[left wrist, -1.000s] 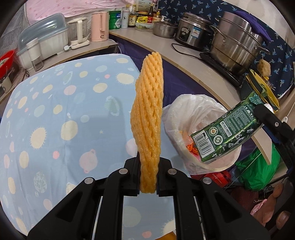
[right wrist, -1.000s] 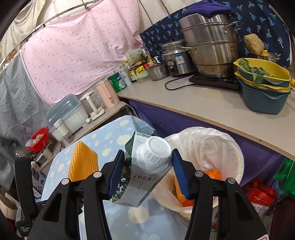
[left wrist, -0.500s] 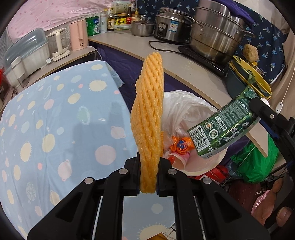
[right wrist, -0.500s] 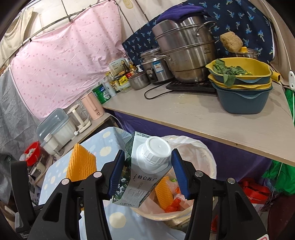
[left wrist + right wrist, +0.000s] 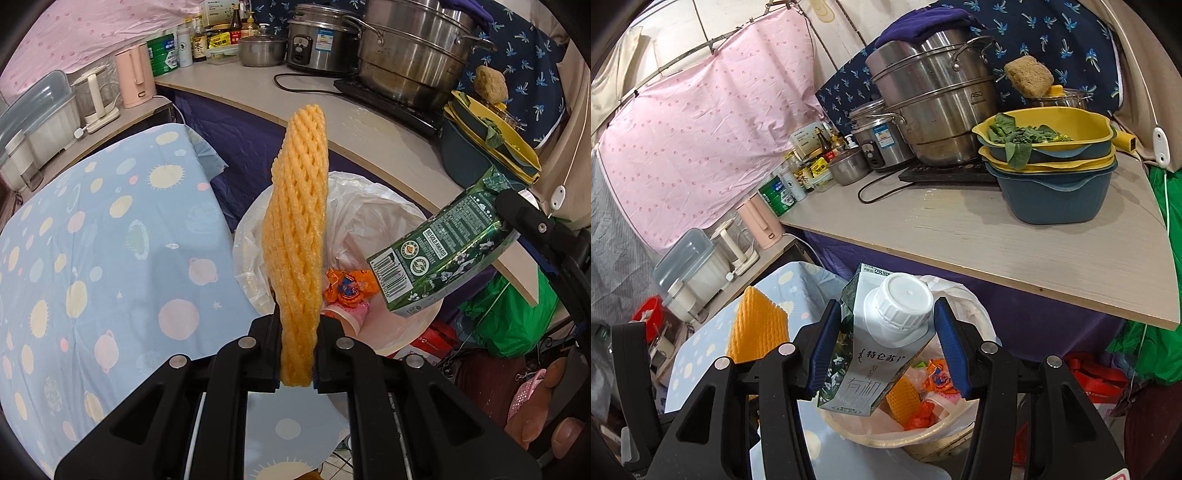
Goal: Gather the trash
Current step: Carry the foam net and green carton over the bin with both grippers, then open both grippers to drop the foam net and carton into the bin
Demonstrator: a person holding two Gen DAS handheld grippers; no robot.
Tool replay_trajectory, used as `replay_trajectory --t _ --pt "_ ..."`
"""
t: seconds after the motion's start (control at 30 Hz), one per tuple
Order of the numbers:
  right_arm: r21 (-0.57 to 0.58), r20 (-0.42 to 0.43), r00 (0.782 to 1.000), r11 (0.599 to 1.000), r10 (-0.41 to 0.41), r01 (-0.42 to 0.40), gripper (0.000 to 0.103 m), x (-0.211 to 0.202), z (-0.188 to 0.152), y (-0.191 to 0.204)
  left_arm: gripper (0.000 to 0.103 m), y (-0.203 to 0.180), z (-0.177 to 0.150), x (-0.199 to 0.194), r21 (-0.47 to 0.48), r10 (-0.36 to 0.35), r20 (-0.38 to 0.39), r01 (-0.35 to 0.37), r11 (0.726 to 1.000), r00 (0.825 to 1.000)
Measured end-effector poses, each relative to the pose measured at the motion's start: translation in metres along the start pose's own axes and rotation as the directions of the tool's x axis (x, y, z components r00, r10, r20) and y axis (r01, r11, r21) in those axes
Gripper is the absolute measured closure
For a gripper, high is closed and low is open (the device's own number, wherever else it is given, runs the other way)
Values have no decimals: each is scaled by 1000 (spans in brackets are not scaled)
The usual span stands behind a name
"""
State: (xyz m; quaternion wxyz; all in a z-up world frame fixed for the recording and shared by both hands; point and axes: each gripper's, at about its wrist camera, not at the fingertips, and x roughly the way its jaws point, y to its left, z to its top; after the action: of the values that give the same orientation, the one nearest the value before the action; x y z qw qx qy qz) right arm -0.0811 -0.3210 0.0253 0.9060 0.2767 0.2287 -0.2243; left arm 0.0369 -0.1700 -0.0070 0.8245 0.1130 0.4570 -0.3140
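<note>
My left gripper is shut on an orange foam fruit net that stands upright between the jaws, over the near rim of a trash bin lined with a white bag. My right gripper is shut on a green milk carton with a white cap, held tilted above the bin. The carton also shows at the right of the left wrist view, over the bin's right rim. The net shows at the left of the right wrist view. Orange wrappers and a pink cup lie inside the bin.
A table with a blue planet-print cloth lies left of the bin. A wooden counter behind the bin carries steel pots, a rice cooker, stacked basins and bottles. Green and red bags sit under the counter at right.
Both grippers have moved toward the bin with their loads. The bin now lies directly ahead of the net and below the carton. Neither grip has changed.
</note>
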Motion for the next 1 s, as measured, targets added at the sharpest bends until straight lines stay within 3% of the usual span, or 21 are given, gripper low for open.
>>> replay_trajectory --t 0.83,1.0 --pt "33 -42 998 999 -38 40 53 25 -2 -22 93 -25 5 32 50 17 -52 -15 999 998" --pt "33 -55 998 999 -36 38 61 31 -4 -21 92 -25 7 39 54 20 -62 -16 998 998"
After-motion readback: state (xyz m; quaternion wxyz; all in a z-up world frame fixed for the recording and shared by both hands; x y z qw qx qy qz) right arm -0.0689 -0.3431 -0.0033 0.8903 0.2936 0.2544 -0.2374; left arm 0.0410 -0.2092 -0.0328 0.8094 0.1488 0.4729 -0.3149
